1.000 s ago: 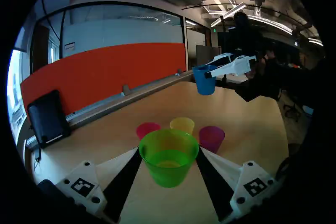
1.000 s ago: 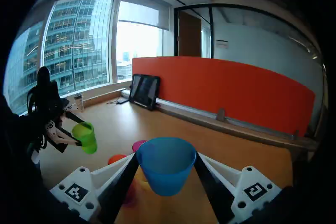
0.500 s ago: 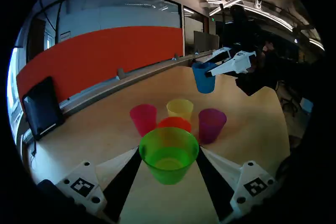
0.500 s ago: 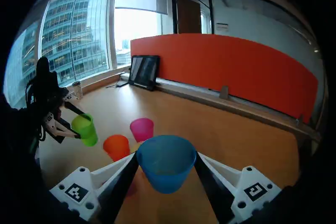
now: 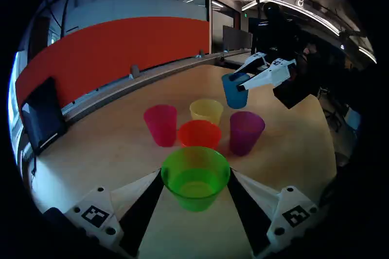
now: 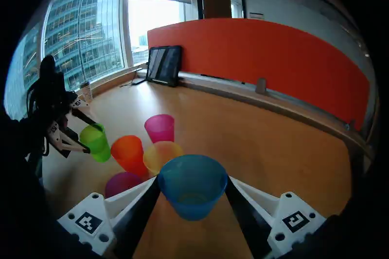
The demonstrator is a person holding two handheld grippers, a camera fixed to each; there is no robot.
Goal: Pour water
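1. Fingers of the left gripper [image 5: 195, 176], white plastic with black inner faces, pinch a translucent green plastic cup [image 5: 195, 183] by its sides. The cup is tapered and upright. A paler patch lies at its bottom, and it is hard to tell whether that is water.
2. The right gripper [image 6: 193, 186], of the same make, clamps a translucent blue plastic cup [image 6: 192, 196] between both fingers. This cup is also upright, with a faint pale patch inside.
3. Between the two held cups, four tapered plastic cups stand close together: a pink cup [image 5: 161, 124], a yellow cup [image 5: 206, 111], an orange cup [image 5: 199, 133] and a purple cup [image 5: 246, 131]. In the right gripper view, a finger cuts off the purple cup and the blue cup covers part of the yellow one.
4. They stand on a smooth, light wooden table [image 5: 291, 137] with a rounded end.
5. An orange partition wall [image 5: 121, 45] runs along the table's far side, with a dark flat screen [image 5: 41, 113] leaning near it. Tall windows [image 6: 82, 40] show towers outside.
6. The person holding the grippers appears as a dark shape, with the hands too dim to make out.
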